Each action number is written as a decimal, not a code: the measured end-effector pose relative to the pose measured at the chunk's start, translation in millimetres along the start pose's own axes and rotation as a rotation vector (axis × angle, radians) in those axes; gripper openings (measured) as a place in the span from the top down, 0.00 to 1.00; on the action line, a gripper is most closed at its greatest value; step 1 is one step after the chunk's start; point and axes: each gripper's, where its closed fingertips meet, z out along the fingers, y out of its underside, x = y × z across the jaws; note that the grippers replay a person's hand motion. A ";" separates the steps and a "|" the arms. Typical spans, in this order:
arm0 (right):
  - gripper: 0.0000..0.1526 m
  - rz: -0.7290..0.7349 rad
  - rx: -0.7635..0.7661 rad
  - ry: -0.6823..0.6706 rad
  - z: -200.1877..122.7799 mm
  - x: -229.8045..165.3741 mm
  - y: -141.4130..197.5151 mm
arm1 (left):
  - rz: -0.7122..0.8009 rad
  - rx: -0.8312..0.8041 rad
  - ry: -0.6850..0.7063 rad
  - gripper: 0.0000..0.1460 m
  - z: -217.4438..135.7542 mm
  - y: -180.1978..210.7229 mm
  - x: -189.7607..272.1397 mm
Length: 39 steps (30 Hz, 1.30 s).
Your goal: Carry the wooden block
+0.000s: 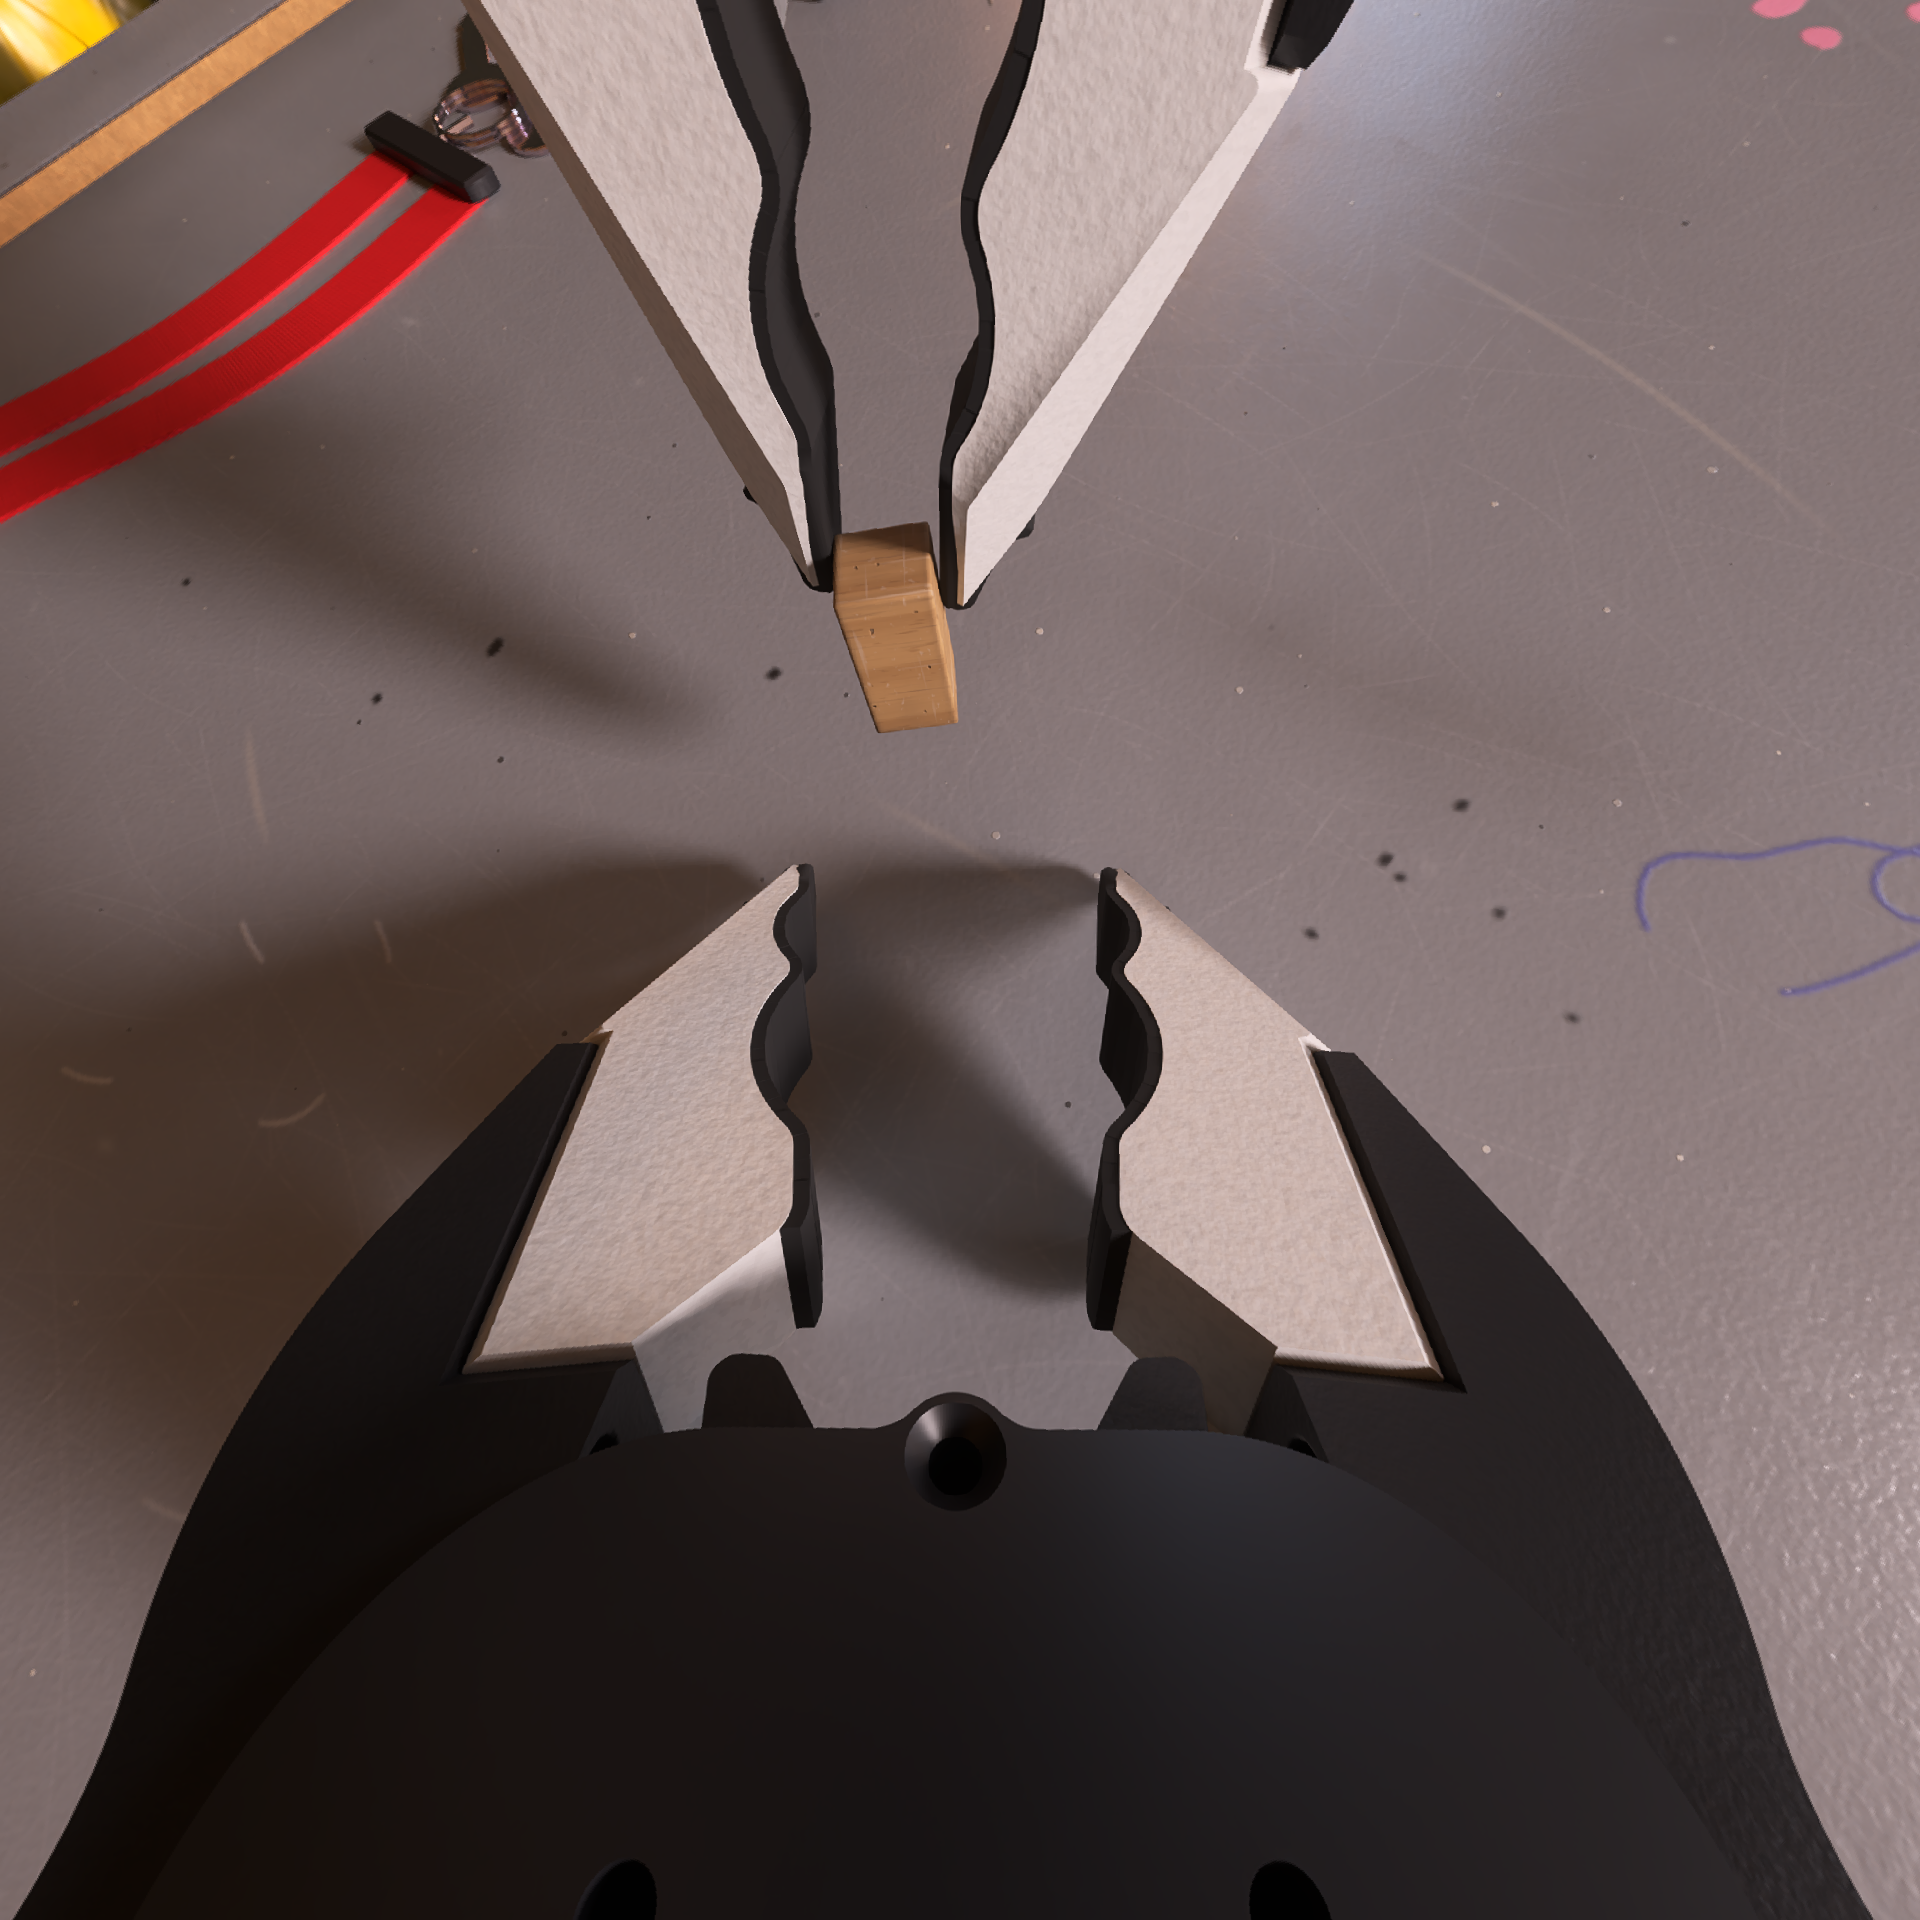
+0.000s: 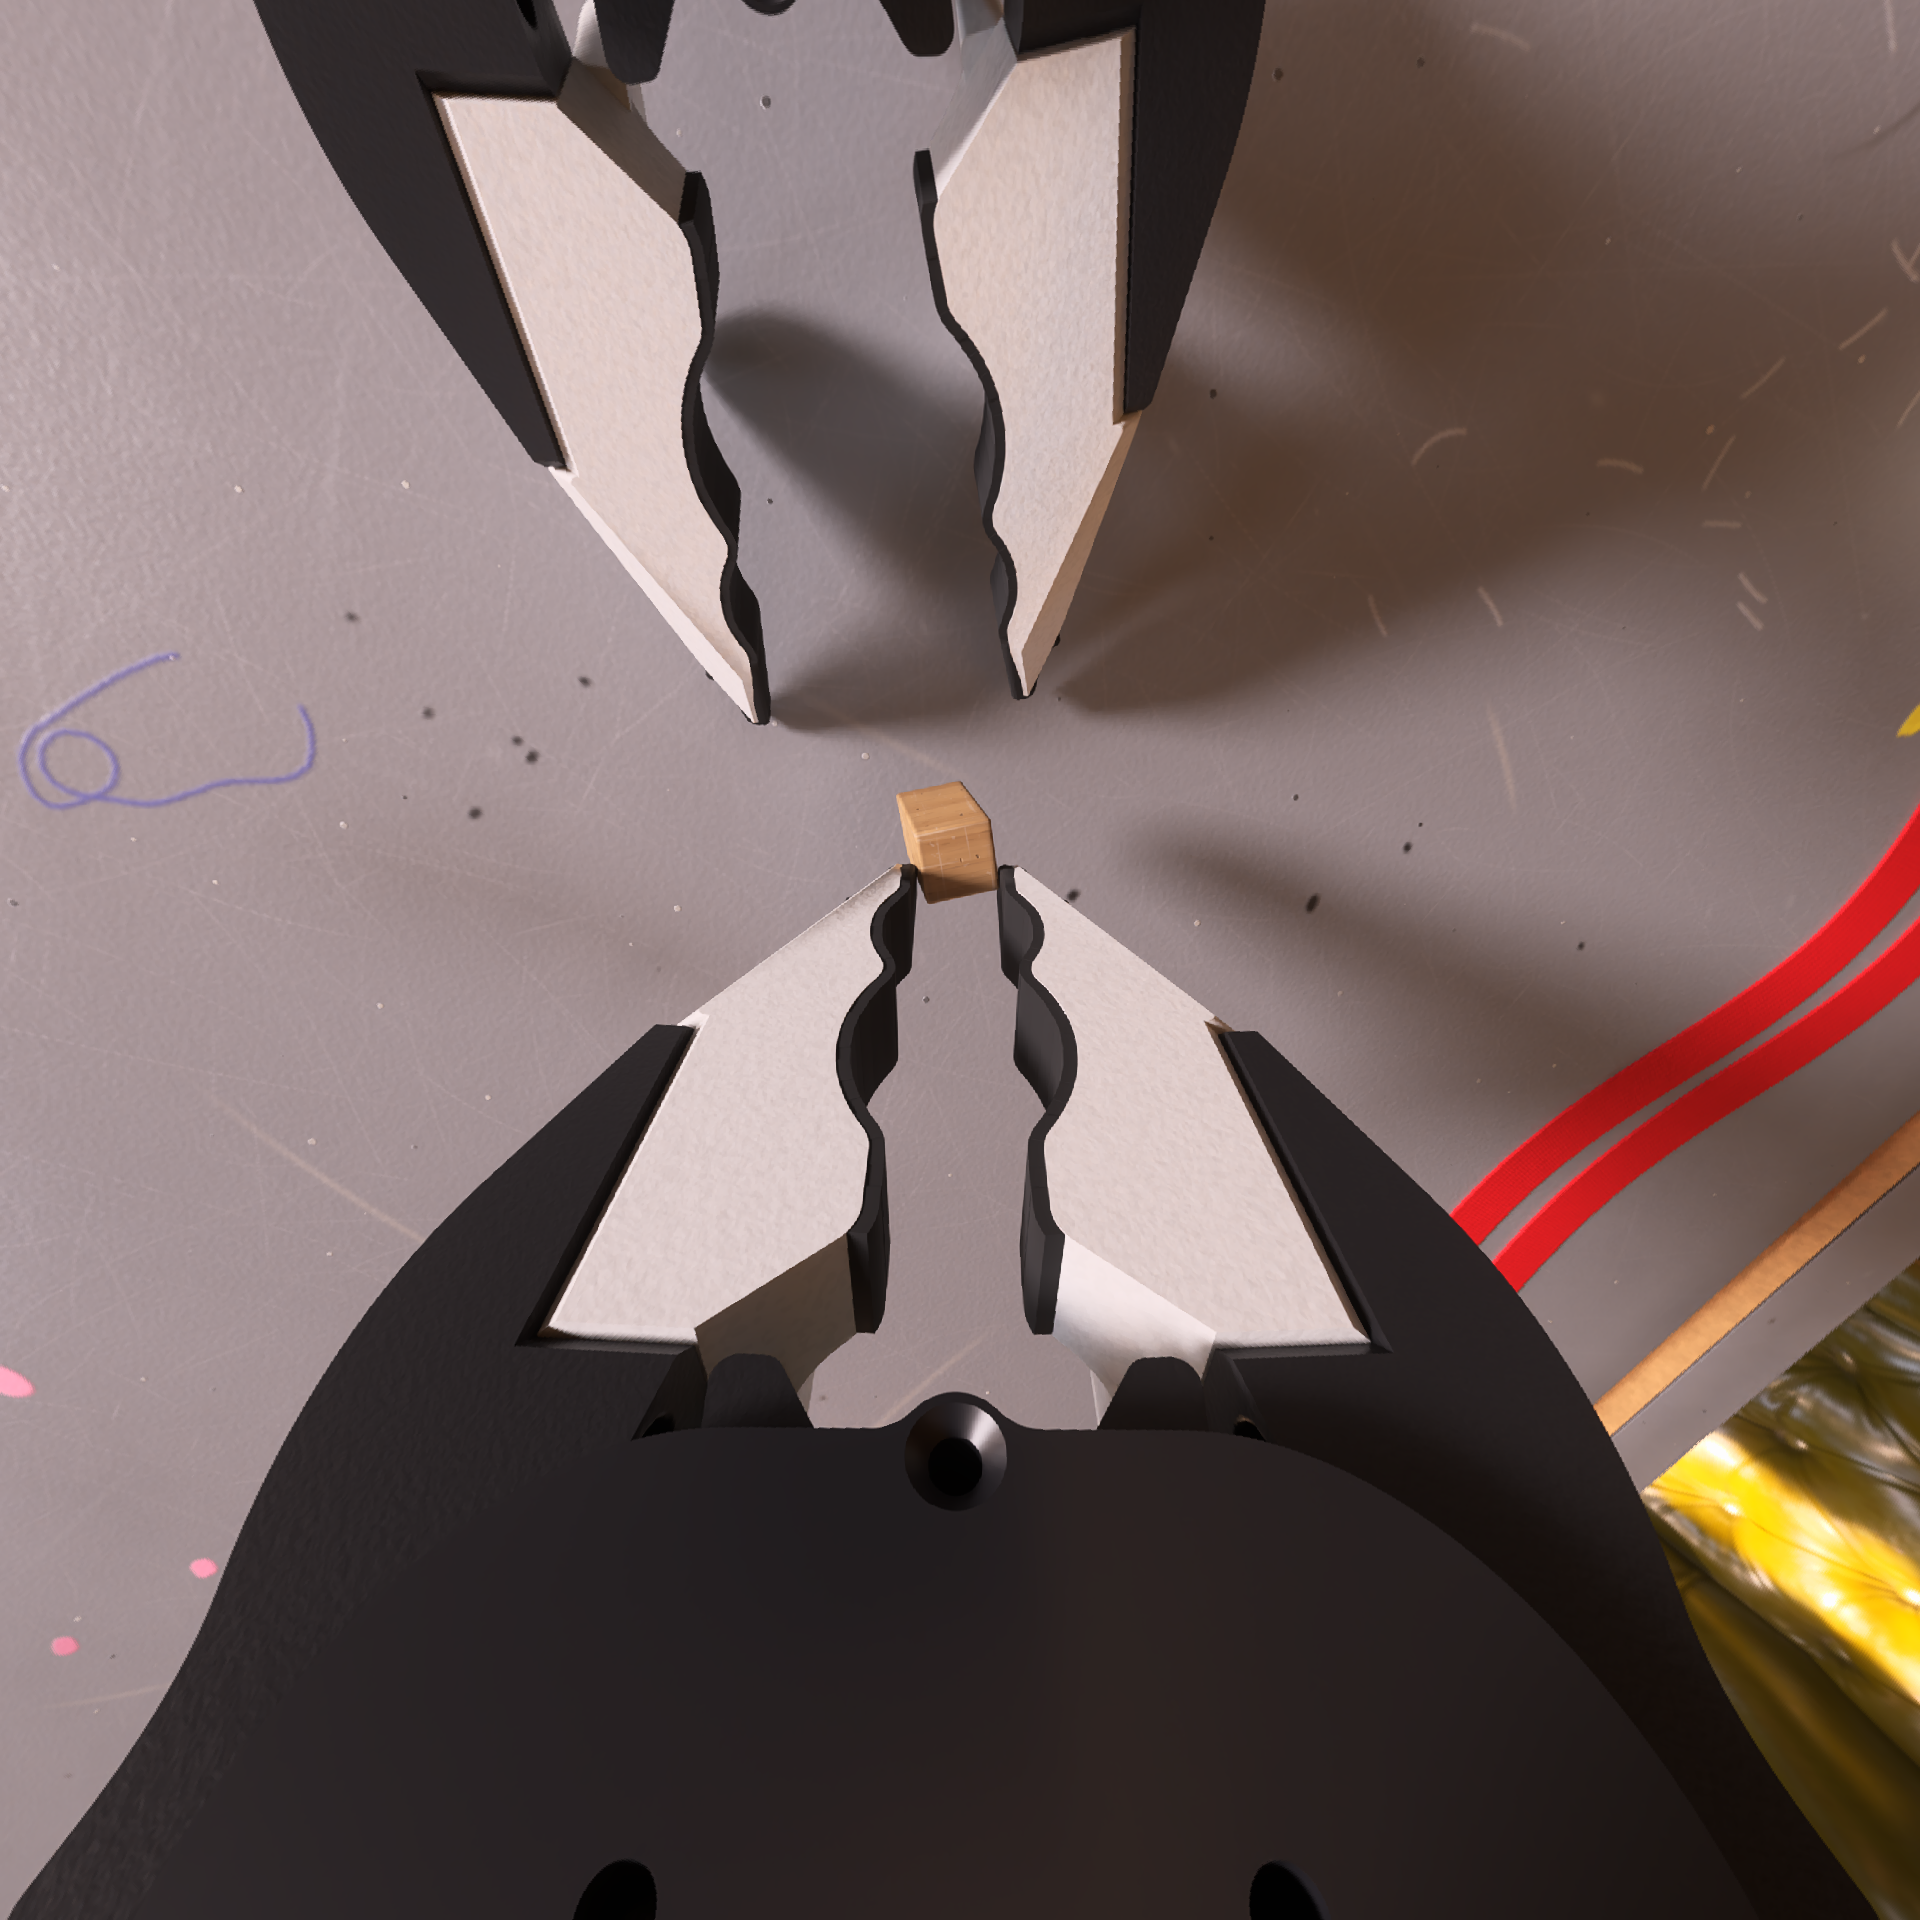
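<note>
The wooden block [image 2: 945,847] is a small tan piece pinched at one end between the tips of my right gripper [image 2: 954,878], which is shut on it. Its free end sticks out past the fingertips toward my left gripper [image 2: 891,704]. In the left wrist view the block [image 1: 896,634] hangs from the right gripper [image 1: 896,594] at the top. My left gripper [image 1: 956,878] is open and empty, facing the block with a short gap between them. Both are over a grey scuffed table [image 1: 1455,520].
A red double strap [image 1: 208,343] with a black clip [image 1: 431,156] and a metal ring [image 1: 478,114] lies by a wood-edged board [image 1: 156,135]. The strap [image 2: 1662,1091] and a shiny yellow object [image 2: 1808,1558] show at the right. Blue scribbles [image 1: 1766,914] mark the table.
</note>
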 end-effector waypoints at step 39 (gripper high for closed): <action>0.90 0.249 0.192 0.318 -178.4 -81.4 79.8 | -0.011 0.001 -0.004 0.63 -1.0 0.5 -0.8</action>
